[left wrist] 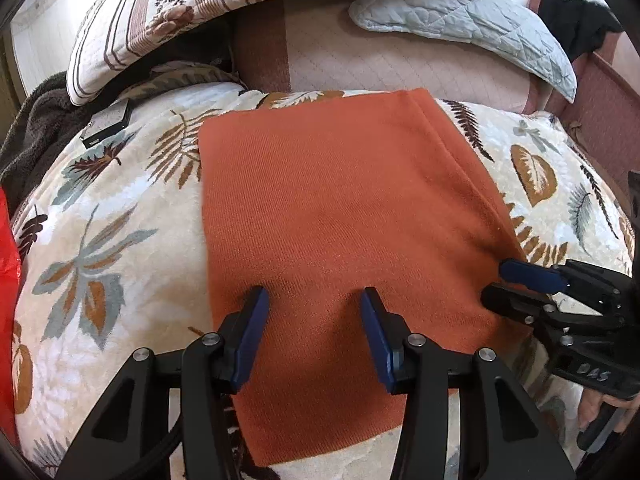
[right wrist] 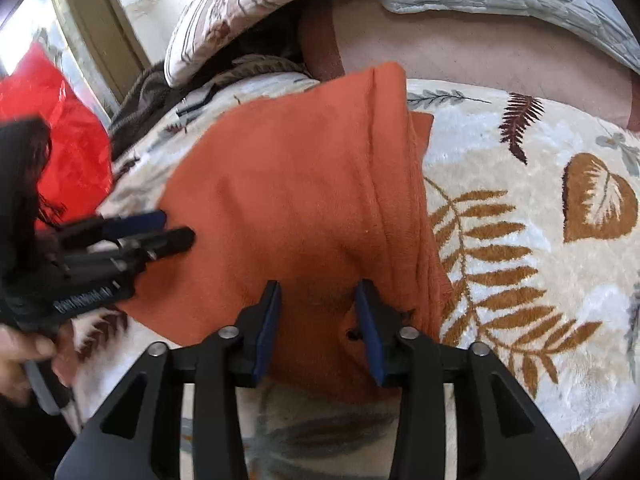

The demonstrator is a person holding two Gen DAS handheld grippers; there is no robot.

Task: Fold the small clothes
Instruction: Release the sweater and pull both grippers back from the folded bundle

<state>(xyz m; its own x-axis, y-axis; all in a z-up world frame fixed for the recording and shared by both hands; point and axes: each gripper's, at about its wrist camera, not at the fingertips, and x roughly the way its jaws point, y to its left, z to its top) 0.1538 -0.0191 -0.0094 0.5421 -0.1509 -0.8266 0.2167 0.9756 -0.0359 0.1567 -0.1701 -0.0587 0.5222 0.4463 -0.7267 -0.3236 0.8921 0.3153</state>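
Fingers of left gripper and right gripper: spread, pinching nothing, poised over near edge of orange garment. Garment: soft, light knit, likely limp, lying flat on leaf-print blanket. Best hold: near hem corners.

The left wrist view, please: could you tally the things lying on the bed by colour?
Orange: 1, the folded garment
Leaf-print cream: 1, the blanket
Striped floral: 1, the quilt
Pale blue: 1, the quilted pad
Red: 1, the bag
Dark: 1, the flat device
Total: 6
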